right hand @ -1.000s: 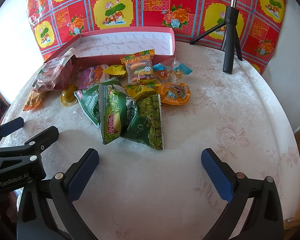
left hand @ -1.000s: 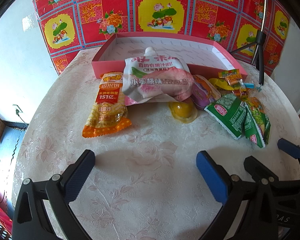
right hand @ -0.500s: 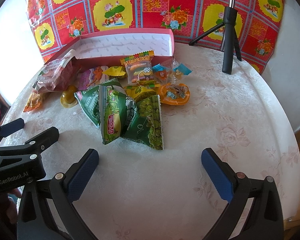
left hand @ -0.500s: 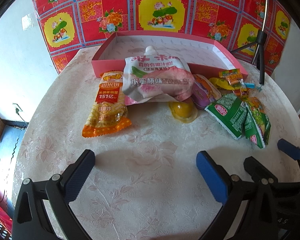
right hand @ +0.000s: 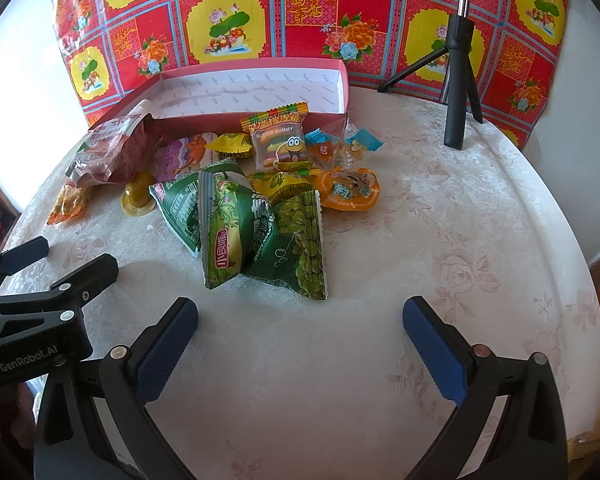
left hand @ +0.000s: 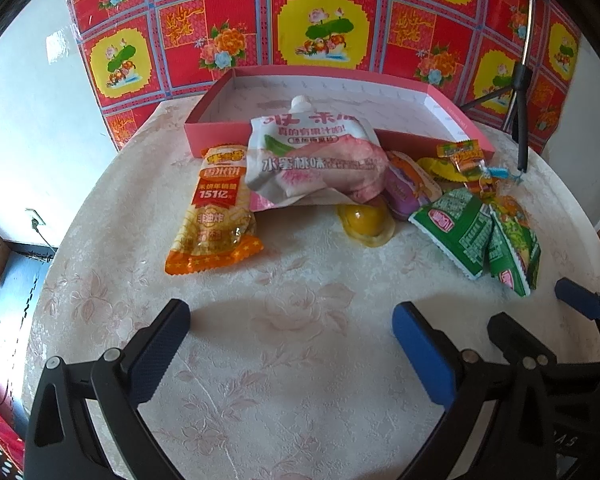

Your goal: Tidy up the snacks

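Both grippers, left (left hand: 290,320) and right (right hand: 300,316), hang wide open and empty over the table (right hand: 460,240), side by side. Near the right one lie three green packs (right hand: 260,236). Beyond: one orange jelly cup (right hand: 350,192), one gummy bag (right hand: 280,144), one pouch (left hand: 312,160), one cracker pack (left hand: 216,212), one yellow jelly (left hand: 366,220). Behind them sits one pink box (left hand: 452,112).
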A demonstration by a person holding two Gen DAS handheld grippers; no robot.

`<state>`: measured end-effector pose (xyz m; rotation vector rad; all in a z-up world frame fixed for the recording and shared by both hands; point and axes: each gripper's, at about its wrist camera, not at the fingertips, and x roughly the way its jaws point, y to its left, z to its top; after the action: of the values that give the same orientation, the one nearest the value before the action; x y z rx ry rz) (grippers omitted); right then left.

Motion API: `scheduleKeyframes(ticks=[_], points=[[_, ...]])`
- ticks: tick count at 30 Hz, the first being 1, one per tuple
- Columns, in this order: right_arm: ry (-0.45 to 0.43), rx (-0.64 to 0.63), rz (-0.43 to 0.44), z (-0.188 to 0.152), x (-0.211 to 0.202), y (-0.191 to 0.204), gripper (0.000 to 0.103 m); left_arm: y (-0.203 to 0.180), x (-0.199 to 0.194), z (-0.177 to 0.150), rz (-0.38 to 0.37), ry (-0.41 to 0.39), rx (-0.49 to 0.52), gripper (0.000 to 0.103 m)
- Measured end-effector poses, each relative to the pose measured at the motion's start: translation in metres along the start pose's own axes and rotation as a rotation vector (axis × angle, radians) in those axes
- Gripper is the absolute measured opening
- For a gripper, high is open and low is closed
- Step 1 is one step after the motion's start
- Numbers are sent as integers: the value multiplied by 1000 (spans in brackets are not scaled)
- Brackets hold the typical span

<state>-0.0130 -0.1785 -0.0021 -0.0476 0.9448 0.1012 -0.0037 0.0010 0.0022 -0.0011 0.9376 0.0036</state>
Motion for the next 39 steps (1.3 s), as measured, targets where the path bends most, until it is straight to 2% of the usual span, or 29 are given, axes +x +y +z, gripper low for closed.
scheduleKeyframes(ticks=[7,10,14,19,26,32,39], points=[[11,1,-3,0,-2,0,103,0,-3,-1,-7,-5,12,102],[10,6,16,1,-5,-1,99,3,-5,-1,-8,-3,9,96],[-44,19,26,3,-18,-5,98,11,-10,1,-37,-2,-28,91],[-81,15,66,10,-30,-5,98,19,-24,14,-48,-34,-58,90],[-86,11,75,24,-34,-8,98,16,-28,44,-80,-20,-64,90],[-61,26,106,29,-31,-16,97,3,-17,70,-97,-8,-26,90],[-34,34,133,29,-23,-22,97,-8,10,79,-63,36,-1,87]])
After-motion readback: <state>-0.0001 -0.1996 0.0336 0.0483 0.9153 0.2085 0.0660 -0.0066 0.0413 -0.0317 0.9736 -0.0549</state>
